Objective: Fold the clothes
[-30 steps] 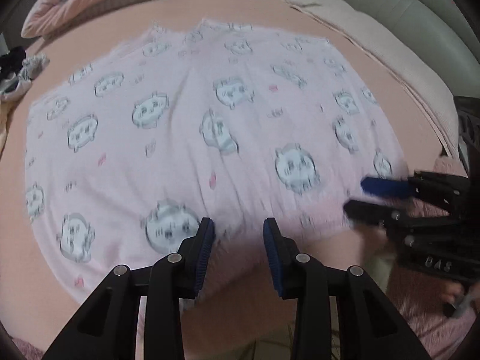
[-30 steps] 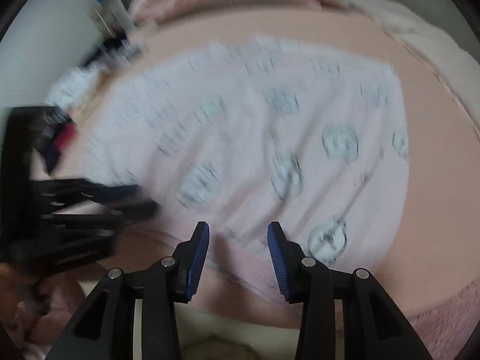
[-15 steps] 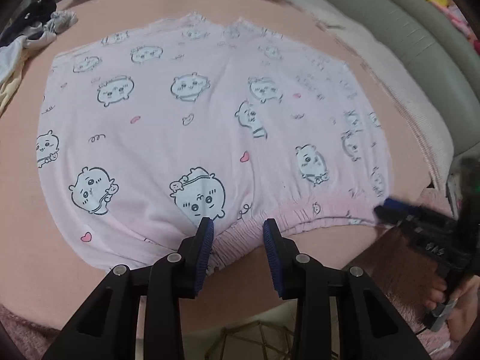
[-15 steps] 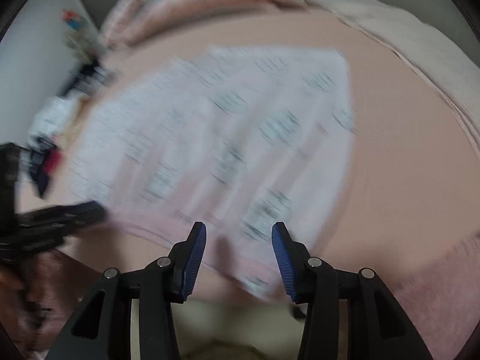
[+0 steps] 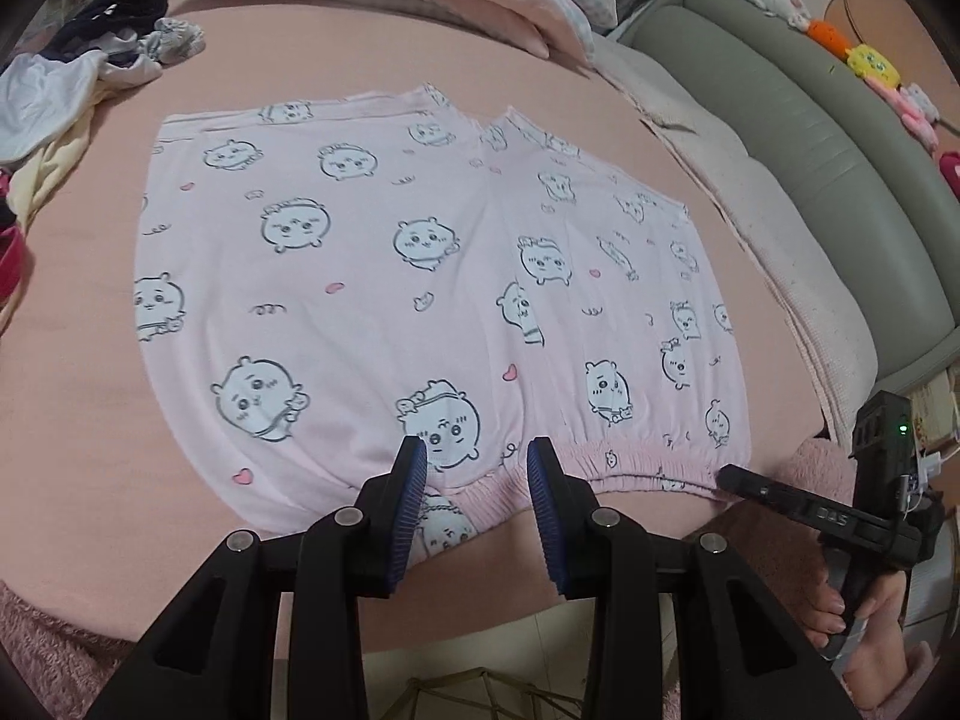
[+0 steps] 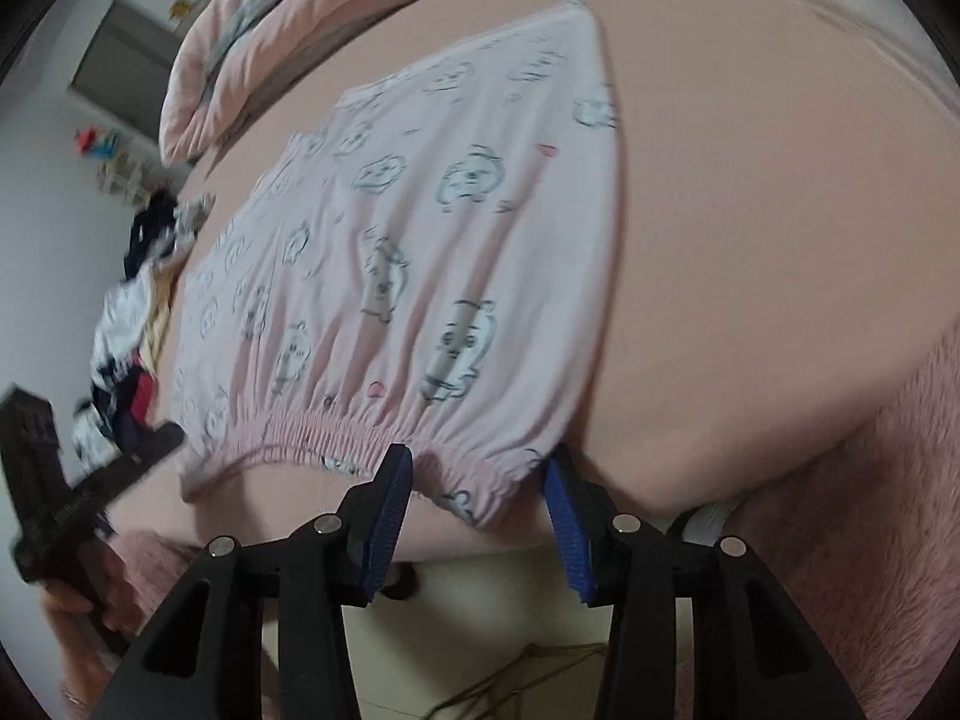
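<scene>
Lying spread flat and unfolded on the pink bed [image 5: 84,312], cartoon-print pyjama shorts [image 5: 384,276], with left gripper [image 5: 477,504] and right gripper [image 6: 477,516] both hovering at the elastic waistband [image 6: 336,426], fingers parted, gripping nothing, every fold remaining.

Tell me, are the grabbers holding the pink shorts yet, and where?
Nothing is held yet. The left gripper and right gripper are both open, each with its fingers either side of the elastic waistband of the pink shorts.
</scene>
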Demonstrator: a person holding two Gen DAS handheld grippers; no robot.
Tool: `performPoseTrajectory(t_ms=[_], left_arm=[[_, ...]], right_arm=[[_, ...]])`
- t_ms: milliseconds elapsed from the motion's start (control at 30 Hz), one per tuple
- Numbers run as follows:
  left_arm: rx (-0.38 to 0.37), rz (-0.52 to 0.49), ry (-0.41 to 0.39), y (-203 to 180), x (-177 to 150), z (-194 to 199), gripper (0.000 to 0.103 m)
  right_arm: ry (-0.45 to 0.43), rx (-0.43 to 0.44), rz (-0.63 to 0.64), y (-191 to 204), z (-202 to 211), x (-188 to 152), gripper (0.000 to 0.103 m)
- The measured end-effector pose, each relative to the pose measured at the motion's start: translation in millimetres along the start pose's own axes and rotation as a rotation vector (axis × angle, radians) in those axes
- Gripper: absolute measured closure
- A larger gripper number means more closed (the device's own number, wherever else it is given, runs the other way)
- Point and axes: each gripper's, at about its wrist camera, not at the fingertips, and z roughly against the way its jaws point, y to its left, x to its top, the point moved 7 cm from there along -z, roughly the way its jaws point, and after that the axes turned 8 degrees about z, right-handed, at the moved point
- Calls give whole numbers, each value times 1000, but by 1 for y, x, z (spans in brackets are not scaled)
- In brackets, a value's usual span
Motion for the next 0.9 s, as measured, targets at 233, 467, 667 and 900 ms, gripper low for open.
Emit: performPoseTrajectory(t_ms=[233,467,667,900], left_arm=[[-11,50,7,12,0,-2,71],[-24,56,4,14,0,0,71],[-40,89,-11,22,5,5,71],[-47,129,-16,32,7,9,71]], right_arm=[[22,-49,-9,-5,-5,0,91],[-5,-24,-31,-15,17,-9,94],[-60,39,52,18,25,33,95],[-88,114,362,137,-16,95,95]])
